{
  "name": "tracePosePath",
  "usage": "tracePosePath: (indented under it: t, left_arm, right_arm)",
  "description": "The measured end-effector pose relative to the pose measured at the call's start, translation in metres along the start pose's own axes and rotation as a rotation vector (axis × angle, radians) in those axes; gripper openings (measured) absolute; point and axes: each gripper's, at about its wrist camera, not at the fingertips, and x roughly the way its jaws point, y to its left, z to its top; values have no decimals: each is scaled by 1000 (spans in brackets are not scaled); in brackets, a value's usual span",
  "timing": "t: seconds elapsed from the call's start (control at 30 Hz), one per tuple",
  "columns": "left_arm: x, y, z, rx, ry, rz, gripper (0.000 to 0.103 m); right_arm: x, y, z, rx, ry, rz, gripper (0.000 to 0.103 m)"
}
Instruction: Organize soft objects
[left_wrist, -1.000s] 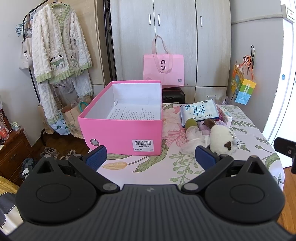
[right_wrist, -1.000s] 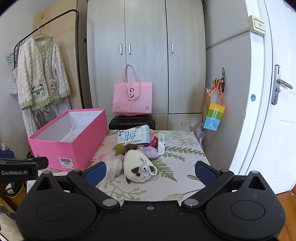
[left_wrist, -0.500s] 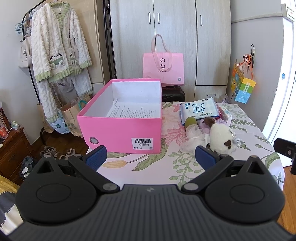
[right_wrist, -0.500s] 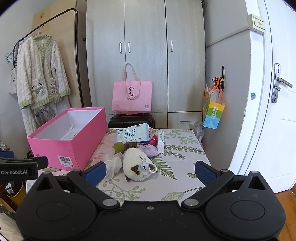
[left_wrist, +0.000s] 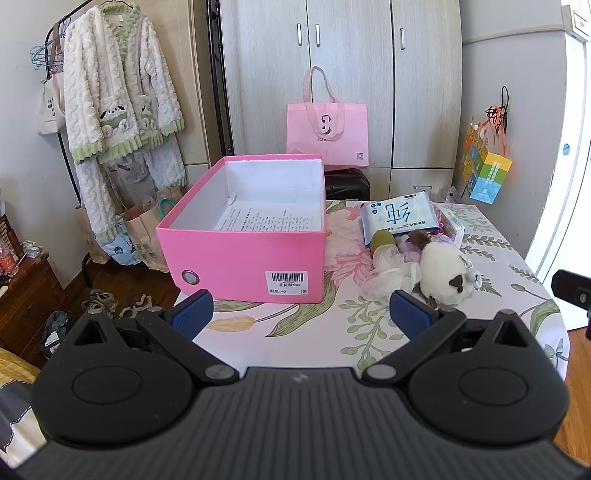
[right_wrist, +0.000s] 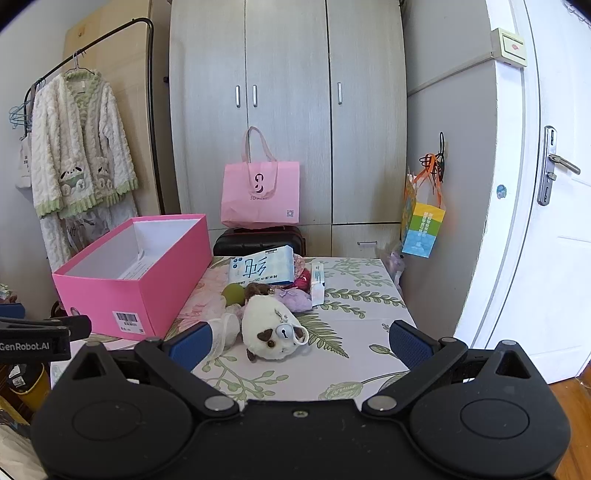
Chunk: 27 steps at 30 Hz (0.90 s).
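An open pink box (left_wrist: 243, 258) (right_wrist: 129, 288) with a printed sheet inside stands on the left of the floral table (left_wrist: 314, 328) (right_wrist: 354, 332). To its right lies a heap of soft things: a white plush animal (left_wrist: 445, 275) (right_wrist: 275, 332), a blue tissue pack (left_wrist: 399, 216) (right_wrist: 262, 267), a green ball (left_wrist: 382, 240) (right_wrist: 233, 294), a purple piece (right_wrist: 295, 299) and a crumpled white bag (left_wrist: 388, 277) (right_wrist: 225, 330). My left gripper (left_wrist: 301, 314) hangs open in front of the box. My right gripper (right_wrist: 299, 341) is open near the plush, with nothing held.
A pink tote bag (left_wrist: 328, 133) (right_wrist: 260, 194) sits on a black suitcase (right_wrist: 258, 238) before the wardrobe. A fluffy robe hangs on a rack (left_wrist: 118, 96) at left. A colourful bag (right_wrist: 423, 229) hangs by the white door (right_wrist: 546, 221). A white tube box (right_wrist: 317, 282) lies beside the heap.
Both grippers have eased a little toward the table; the box and the heap sit slightly lower and nearer in view. Nothing on the table has moved.
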Motion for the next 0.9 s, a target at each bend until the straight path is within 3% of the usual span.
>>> tracePosePath:
  t: [0.37, 0.47, 0.7, 0.9]
  left_arm:
    - [-5, 0, -2, 9, -7, 3, 103]
    - [-7, -1, -3, 19, -41, 0, 103]
    - [-4, -4, 1, 22, -43, 2, 101]
    - [7, -15, 15, 39, -43, -67, 100]
  right_arm:
    - [-5, -1, -4, -1, -16, 0, 103]
    - [-6, -1, -4, -8, -19, 2, 103]
    - [-6, -7, 4, -102, -5, 98, 103]
    - [1, -14, 10, -119, -31, 141, 103]
